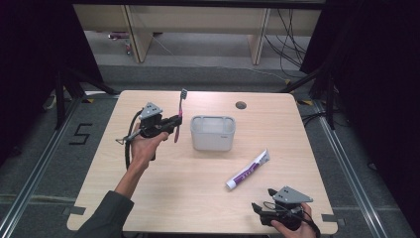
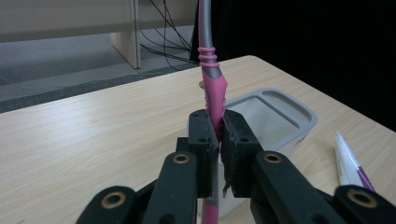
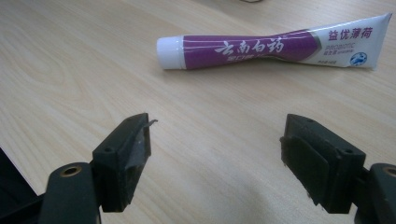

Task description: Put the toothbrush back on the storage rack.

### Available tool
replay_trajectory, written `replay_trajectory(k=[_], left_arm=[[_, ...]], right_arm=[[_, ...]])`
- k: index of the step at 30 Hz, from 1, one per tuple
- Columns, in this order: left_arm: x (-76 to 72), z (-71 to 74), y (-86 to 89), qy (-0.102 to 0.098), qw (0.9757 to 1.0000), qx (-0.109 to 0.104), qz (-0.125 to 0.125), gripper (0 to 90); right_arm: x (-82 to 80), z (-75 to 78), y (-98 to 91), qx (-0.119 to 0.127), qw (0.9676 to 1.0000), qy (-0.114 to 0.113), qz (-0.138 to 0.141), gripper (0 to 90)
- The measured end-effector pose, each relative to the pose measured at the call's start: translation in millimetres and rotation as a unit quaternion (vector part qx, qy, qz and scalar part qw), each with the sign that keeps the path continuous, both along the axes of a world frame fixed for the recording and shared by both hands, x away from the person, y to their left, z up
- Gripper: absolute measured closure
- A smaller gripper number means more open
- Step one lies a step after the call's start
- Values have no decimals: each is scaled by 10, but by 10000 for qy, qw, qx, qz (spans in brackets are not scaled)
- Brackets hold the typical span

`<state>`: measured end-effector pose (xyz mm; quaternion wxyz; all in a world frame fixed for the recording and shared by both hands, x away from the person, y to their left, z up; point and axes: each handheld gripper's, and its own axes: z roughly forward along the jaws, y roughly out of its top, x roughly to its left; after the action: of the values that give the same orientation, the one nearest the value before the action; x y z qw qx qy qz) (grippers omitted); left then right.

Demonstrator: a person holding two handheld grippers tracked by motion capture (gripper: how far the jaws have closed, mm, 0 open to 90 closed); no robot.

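Left gripper [image 1: 174, 122] raised — pinching upright toothbrush [image 1: 180, 112].

Table [image 1: 198, 188]: pale wood-grain top, matt. Bin [image 1: 212, 133]: grey matt plastic. Toothpaste tube [image 3: 275, 47]: glossy plastic. Toothbrush [image 2: 212, 88]: smooth pink grip, possibly rubber. Gripper pads [image 3: 135, 149]: rough black.

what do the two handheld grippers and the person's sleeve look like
Both the left gripper and right gripper are black, each topped by a grey three-cornered plate and trailing a black cable. Their jaws are blocky black pads on arms with brass-coloured rivets. The left forearm wears a dark grey sleeve.
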<state>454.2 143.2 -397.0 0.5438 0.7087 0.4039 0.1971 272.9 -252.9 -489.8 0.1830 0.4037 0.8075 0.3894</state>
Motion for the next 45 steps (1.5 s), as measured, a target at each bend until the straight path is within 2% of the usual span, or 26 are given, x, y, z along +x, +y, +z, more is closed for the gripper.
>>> replay_trajectory(k=[4,5,10,11,13,17,18,25,26,29,30,32,34,38,40,43,45], left_arm=[[37,36,-46,-15,9999,-118,32,825],[47,46,-59,-41,9999,-107,52,825],[91,69,-114,-89,9999,-47,71,825],[101,74,-120,-79,9999,-54,61,824],[122,83,-139,-89,9999,-83,75,825],[172,117,-168,-100,9998,-115,108,825],[182,129,-175,-106,9998,-127,112,825],[239,203,-232,-158,9997,-152,133,825],[247,211,-242,-153,9997,-119,149,825],[281,220,-260,-136,9996,-202,167,825],[295,224,-269,-129,9996,-201,163,825],[314,235,-282,-139,9994,-273,185,825],[329,239,-294,-150,9990,-367,203,825],[362,242,-352,-193,9992,-288,216,825],[369,236,-363,-210,9992,-254,220,825],[387,229,-383,-203,9990,-337,228,825],[395,224,-404,-211,9990,-314,241,825]], right_arm=[[-9,2,11,40,10000,80,0,247],[-2,-1,7,7,10000,10,20,247],[-2,0,8,26,10000,5,37,248],[-11,3,11,47,10000,87,9,248],[-3,3,6,20,10000,-4,32,247],[-9,3,10,43,10000,72,23,248],[-5,2,9,30,10000,7,38,248],[-6,8,0,32,10000,-11,46,247],[-13,7,4,105,9999,90,53,247],[-14,13,5,89,9999,83,60,247],[-7,12,0,50,9999,-11,95,247],[-30,11,18,122,9999,114,10,246],[-25,15,10,56,9999,70,58,246],[-13,10,5,47,10000,-11,79,246],[-24,8,18,86,9999,56,64,246],[-24,9,18,78,9999,44,63,246],[-21,8,18,75,9999,37,81,246]])
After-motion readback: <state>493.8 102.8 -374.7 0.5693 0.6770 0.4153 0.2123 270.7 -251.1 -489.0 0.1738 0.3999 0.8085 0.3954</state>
